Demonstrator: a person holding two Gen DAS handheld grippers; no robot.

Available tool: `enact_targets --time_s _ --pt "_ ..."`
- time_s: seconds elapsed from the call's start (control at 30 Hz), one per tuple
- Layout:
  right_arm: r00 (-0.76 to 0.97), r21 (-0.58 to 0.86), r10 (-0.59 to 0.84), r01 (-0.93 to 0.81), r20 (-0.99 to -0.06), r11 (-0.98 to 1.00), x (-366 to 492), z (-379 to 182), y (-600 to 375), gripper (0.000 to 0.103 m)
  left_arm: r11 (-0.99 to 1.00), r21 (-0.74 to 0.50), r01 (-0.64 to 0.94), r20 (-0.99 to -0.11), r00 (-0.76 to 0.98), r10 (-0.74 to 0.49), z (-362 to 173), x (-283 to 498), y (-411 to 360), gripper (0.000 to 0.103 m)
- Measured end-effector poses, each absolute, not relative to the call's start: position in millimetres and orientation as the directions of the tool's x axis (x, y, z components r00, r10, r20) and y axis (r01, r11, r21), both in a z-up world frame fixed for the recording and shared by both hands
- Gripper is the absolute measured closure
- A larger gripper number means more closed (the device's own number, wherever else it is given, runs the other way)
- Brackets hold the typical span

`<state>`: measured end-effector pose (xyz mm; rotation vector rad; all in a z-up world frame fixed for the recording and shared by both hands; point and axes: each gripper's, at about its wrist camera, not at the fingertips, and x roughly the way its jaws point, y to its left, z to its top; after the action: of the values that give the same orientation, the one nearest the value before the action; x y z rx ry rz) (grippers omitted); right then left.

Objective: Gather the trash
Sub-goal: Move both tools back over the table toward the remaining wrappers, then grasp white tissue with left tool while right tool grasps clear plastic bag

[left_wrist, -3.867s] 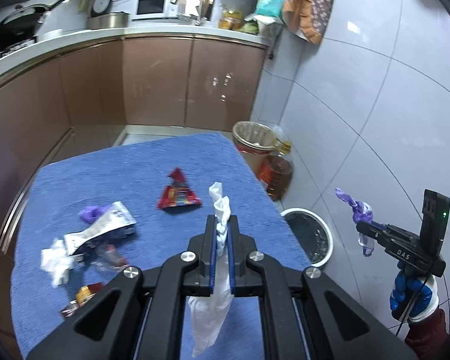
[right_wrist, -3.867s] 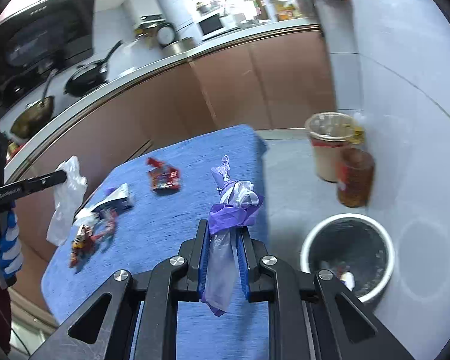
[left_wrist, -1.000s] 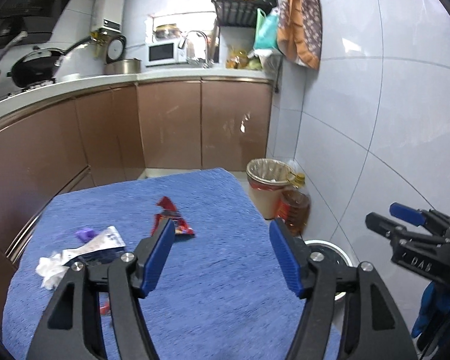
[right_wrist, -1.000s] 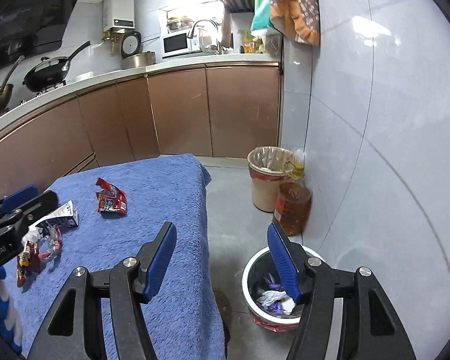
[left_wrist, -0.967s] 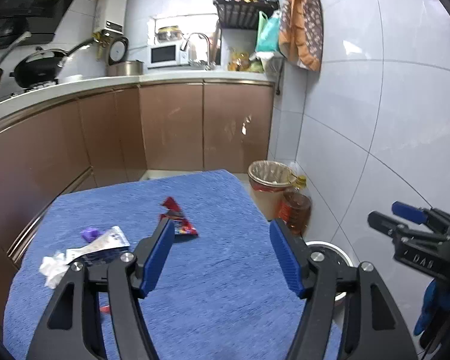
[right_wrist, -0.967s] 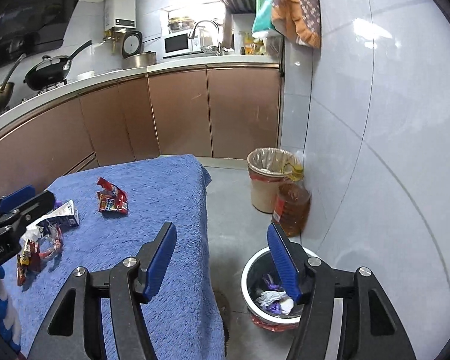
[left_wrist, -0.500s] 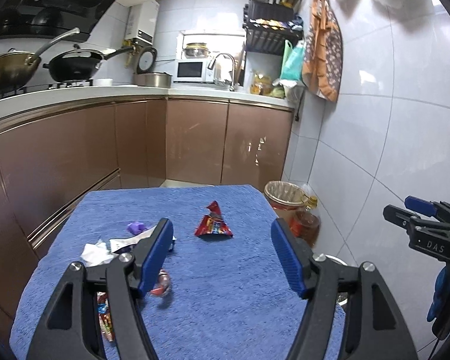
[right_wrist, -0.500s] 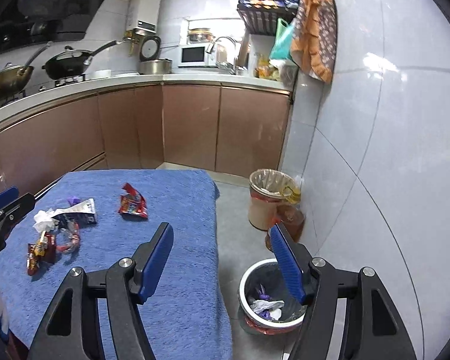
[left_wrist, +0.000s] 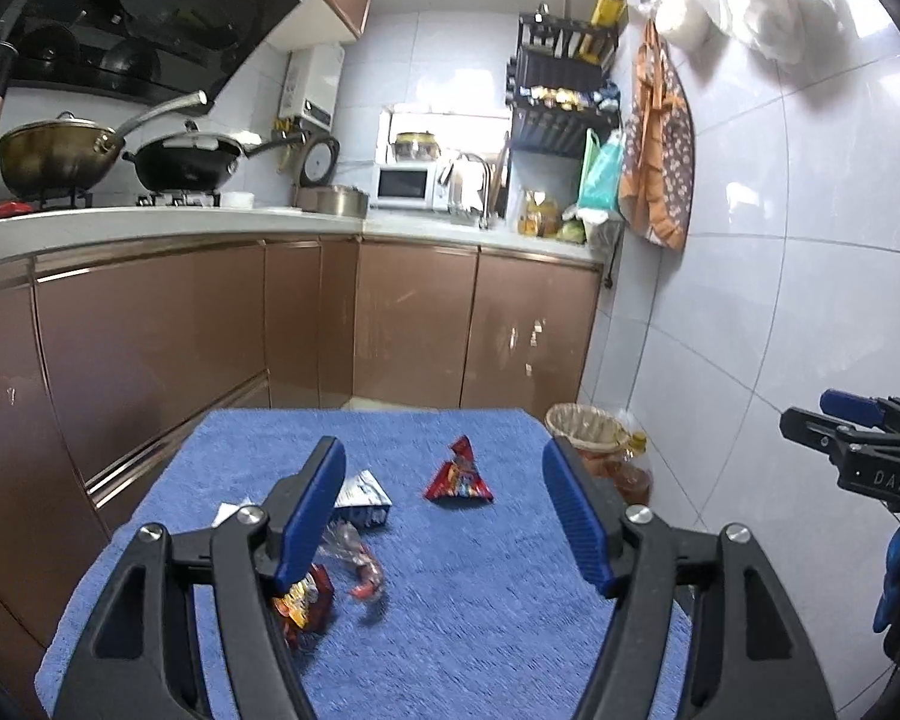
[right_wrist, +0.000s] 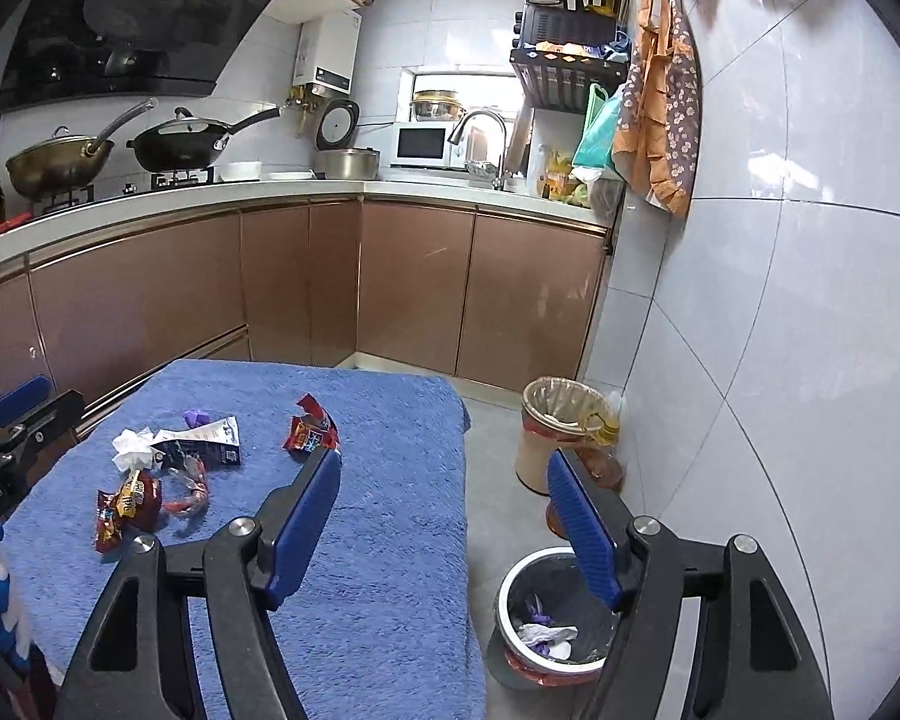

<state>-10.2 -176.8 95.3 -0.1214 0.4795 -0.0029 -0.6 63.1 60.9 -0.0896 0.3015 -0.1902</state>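
Both grippers are open and empty. My left gripper hovers above the blue towel-covered table; it also shows at the left edge of the right wrist view. On the towel lie a red snack wrapper, a white and blue carton, a clear red-ended wrapper and an orange-red packet. My right gripper hangs over the table's right edge, above the small round bin that holds white and purple trash. A white tissue lies by the carton.
A taller bin with a beige liner and an oil bottle stand on the floor by the tiled wall. Brown kitchen cabinets run behind the table. The right gripper shows at the right of the left wrist view.
Both grippers let go of their plastic bags, which now lie in the small bin, and opened. Both have since risen and pulled back, so the views show more of the kitchen.
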Motion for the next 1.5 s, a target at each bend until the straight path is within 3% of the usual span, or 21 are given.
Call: enact_targets --time_s 0.13,0.73,1.07,1.23,1.4,1.5 --pt "0.88 -0.108 -0.031 -0.023 -0.474 0.994 -5 90 -178 0.032 0.98 -0.123 0.157 -0.309 0.932 -0.189 54 7 73 0.036" --pt "0.811 -0.087 0.05 -0.124 -0.584 0.988 94 46 -155 0.032 0.986 -0.166 -0.017 -0.613 0.785 -0.09 -35 107 195 0.036" --pt "0.63 0.073 0.302 -0.363 -0.715 0.929 159 -15 -96 0.032 0.961 -0.277 -0.007 -0.704 0.682 -0.198 -84 170 211 0.036" --pt "0.503 0.181 0.432 -0.472 -0.748 0.863 188 -40 -56 0.043 0.942 -0.332 -0.038 -0.733 0.64 -0.233 -108 197 223 0.037" --pt "0.398 0.241 0.499 -0.542 -0.77 0.805 205 -66 -21 0.047 0.916 -0.394 -0.08 -0.753 0.599 -0.271 -135 208 237 0.051" --pt "0.339 0.275 0.52 -0.561 -0.784 0.781 212 -84 -4 0.05 0.926 -0.371 -0.067 -0.747 0.614 -0.255 -137 206 236 0.057"
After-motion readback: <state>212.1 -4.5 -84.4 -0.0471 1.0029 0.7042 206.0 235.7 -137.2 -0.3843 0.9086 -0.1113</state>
